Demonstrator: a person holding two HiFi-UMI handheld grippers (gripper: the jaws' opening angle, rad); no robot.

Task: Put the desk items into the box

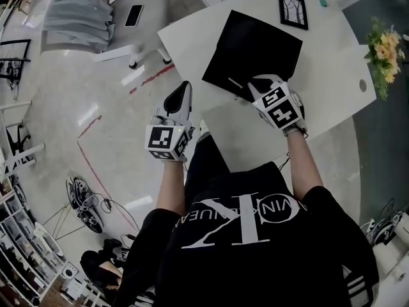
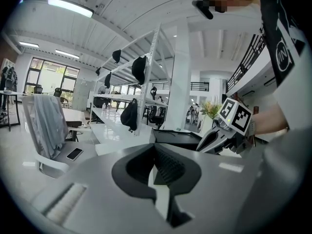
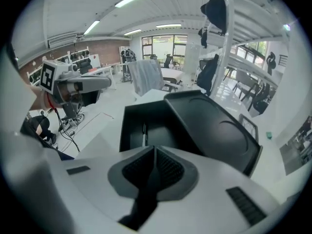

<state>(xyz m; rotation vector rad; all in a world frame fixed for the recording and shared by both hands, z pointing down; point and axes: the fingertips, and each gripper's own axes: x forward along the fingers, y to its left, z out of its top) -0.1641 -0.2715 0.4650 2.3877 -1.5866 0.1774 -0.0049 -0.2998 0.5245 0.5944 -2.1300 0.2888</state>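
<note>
The white desk [image 1: 332,75] is curved and mostly bare. On it sits the black box [image 3: 129,130], open, with its lid [image 3: 214,130] tilted up on the far side and a pale pen [image 3: 144,130] lying inside. Past the box a picture frame [image 1: 293,9] lies flat, with a small teal item [image 1: 323,2] near it, and a bunch of yellow flowers [image 1: 383,47] stands off the desk's right edge.

The right gripper [image 1: 259,85] hovers at the near edge of the box, its fingers pressed together on nothing. The left gripper [image 1: 182,89] hangs off the desk over the glossy floor [image 1: 83,107] with its fingers likewise closed and empty.

The floor carries red tape lines [image 1: 150,78]. A chair draped in grey cloth [image 1: 77,15] stands by a white surface holding a phone [image 1: 134,15]. White shelving with dark bags [image 2: 139,69] hung on it runs through the bright room.
</note>
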